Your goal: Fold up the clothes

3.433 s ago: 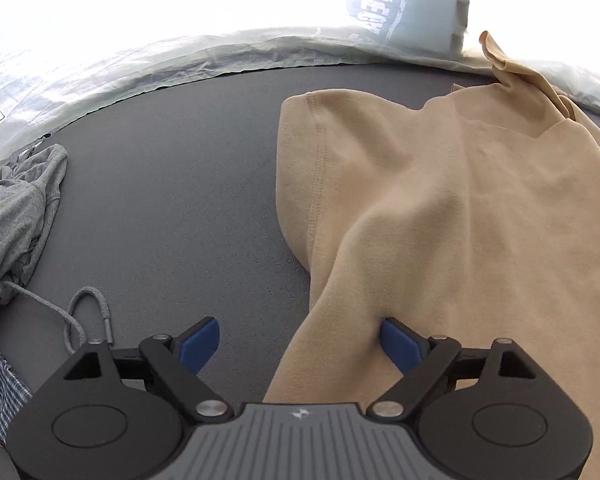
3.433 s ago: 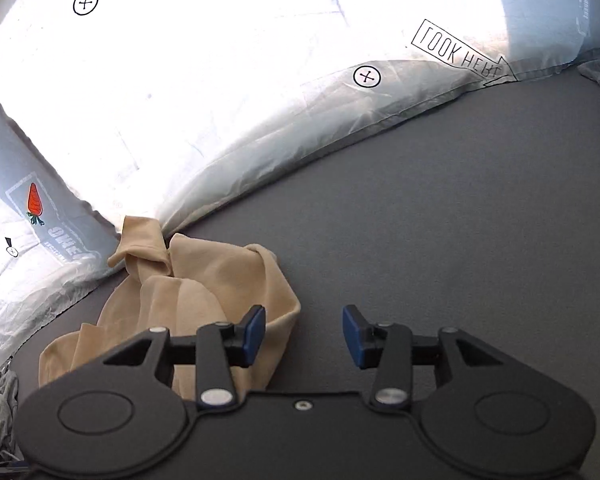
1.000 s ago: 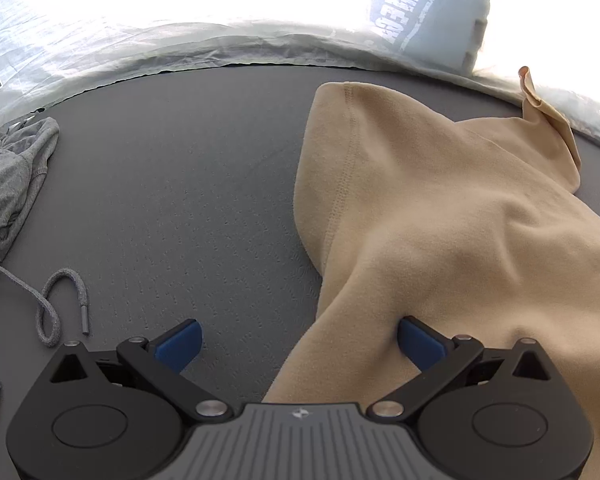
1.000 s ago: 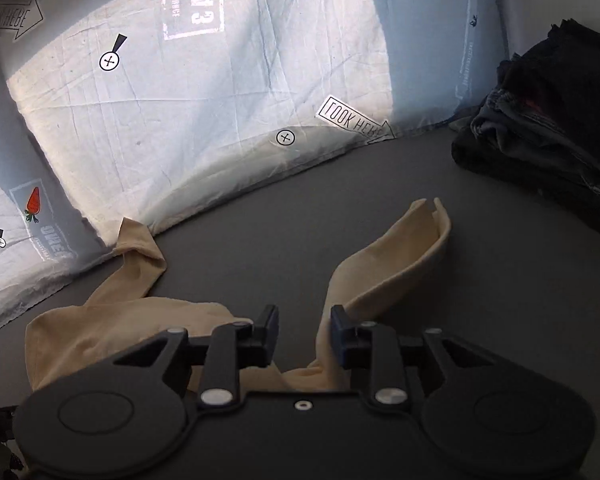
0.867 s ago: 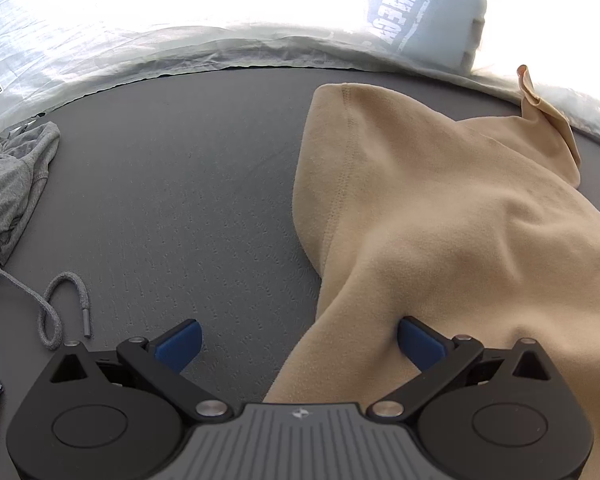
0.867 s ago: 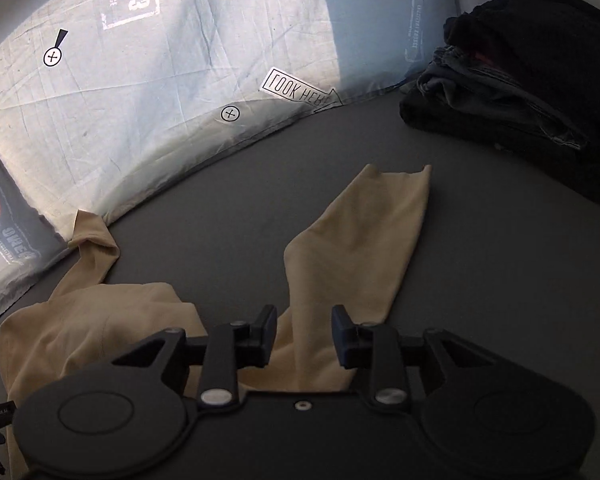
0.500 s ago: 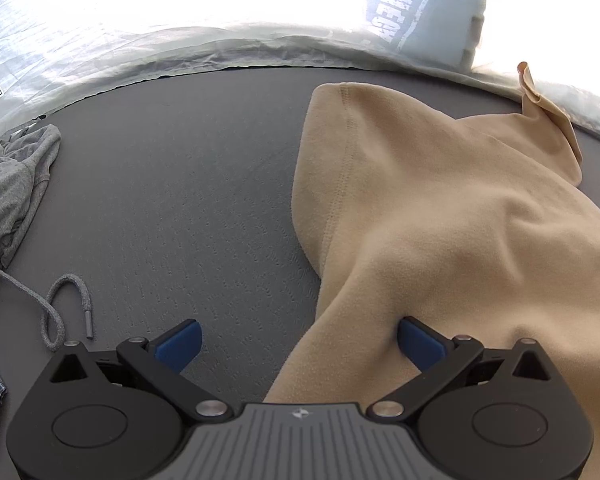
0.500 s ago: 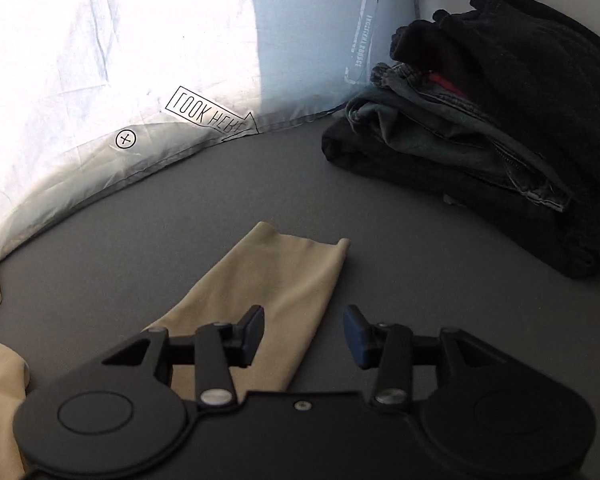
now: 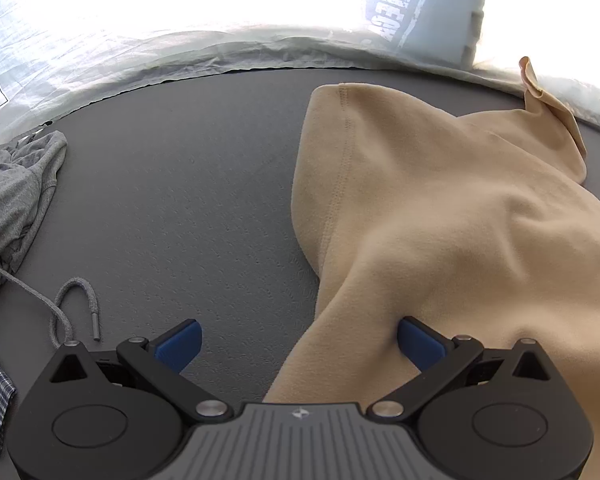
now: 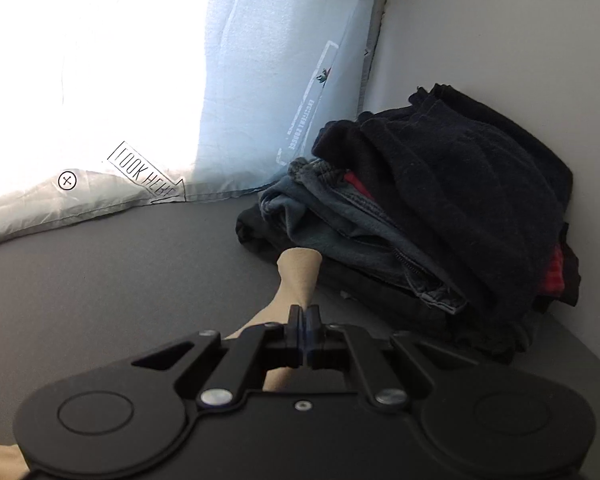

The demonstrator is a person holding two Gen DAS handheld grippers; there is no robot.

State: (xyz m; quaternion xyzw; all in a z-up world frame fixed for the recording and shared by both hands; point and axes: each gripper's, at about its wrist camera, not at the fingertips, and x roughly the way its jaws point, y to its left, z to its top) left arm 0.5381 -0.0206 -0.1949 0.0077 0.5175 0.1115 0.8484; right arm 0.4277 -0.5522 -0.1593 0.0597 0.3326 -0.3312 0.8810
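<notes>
Tan shirt [image 9: 440, 216] spread on the grey counter [image 9: 180, 200], one sleeve [image 10: 300, 276] now pinched.
Half a second ago the right tool [image 10: 303, 320] gaped over the sleeve; its jaws have closed on it beside the dark folded stack [image 10: 440, 208]. Left tool [image 9: 298, 346] stays wide, straddling the shirt's edge.

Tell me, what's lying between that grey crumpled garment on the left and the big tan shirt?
In the left wrist view, mostly bare dark grey mat separates the grey garment from the tan shirt. Only the garment's grey drawstring trails onto that stretch.
</notes>
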